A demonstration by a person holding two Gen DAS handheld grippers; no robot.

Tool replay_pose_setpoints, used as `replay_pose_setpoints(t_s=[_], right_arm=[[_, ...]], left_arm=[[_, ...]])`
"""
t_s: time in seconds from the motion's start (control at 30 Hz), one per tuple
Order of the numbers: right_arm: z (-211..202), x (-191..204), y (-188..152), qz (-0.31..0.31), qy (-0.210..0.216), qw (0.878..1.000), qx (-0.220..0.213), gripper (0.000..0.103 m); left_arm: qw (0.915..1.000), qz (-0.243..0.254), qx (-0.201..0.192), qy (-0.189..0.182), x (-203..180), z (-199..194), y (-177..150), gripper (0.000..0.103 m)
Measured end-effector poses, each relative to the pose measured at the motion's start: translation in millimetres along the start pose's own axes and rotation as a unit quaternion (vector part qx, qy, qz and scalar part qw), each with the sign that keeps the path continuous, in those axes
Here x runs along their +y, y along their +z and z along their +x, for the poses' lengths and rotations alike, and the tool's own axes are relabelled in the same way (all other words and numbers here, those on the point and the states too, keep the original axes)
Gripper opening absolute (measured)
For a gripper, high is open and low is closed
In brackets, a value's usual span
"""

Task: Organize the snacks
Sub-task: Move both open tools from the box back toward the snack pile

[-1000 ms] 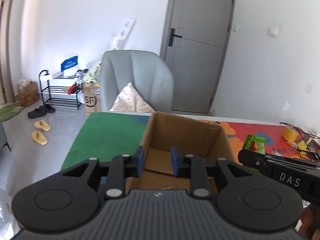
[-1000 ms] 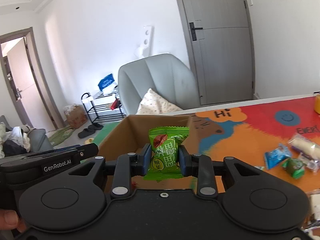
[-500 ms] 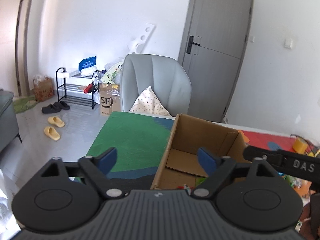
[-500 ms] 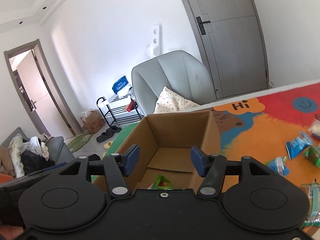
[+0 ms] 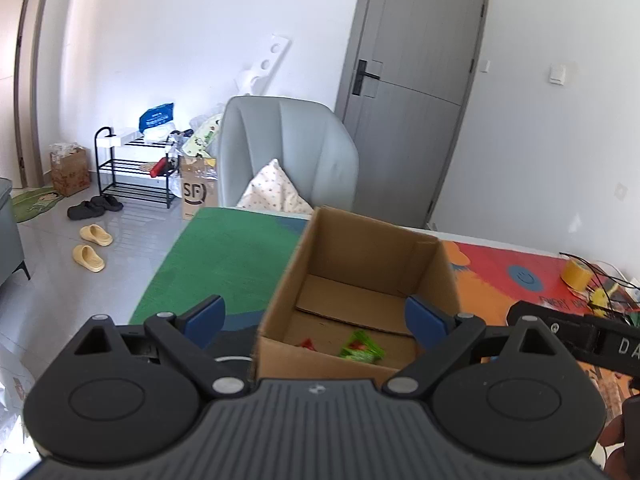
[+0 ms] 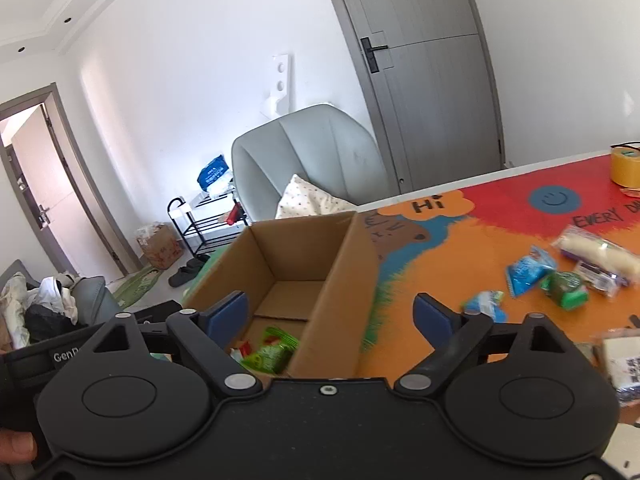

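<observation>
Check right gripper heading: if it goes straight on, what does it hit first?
Probably the open brown cardboard box: the right gripper, jaws opening and empty, points at its right side wall. Depth is unclear, so it may clear the rim and land inside or on the colourful mat.

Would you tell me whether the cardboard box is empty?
Not empty: the cardboard box holds a green snack packet and something red on its floor.
</observation>
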State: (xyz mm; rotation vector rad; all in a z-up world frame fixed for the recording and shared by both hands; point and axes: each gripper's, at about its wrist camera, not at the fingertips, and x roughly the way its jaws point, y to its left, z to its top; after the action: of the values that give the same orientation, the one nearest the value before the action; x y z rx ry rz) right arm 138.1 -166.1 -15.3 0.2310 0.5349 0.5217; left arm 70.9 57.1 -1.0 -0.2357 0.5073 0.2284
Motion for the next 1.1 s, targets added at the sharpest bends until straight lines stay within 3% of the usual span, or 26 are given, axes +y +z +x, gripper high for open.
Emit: replay_pose_setpoints(t_s=[0.17, 0.6, 1.1], right_arm=[[-13.5, -15.0, -2.8, 0.015, -0.012, 1.000, -0.005, 0.103], [-50.6, -49.4, -12.7, 0.031, -0.047, 0.998, -0.023, 0.103], [-88.7, -106.1, -20.5, 0.056, -0.091, 0.994, -0.039, 0.103]], left_arm=[[0.9997, 0.012, 0.022, -0.002, -13.9, -0.5, -5.2, 0.099], [0.9982, 0.047, 0.018, -0.033, -55.3, -14.5, -17.5, 0.103], [0.9952, 0.053, 0.017, -0.081, -108.3, -15.8, -28.7, 0.103]])
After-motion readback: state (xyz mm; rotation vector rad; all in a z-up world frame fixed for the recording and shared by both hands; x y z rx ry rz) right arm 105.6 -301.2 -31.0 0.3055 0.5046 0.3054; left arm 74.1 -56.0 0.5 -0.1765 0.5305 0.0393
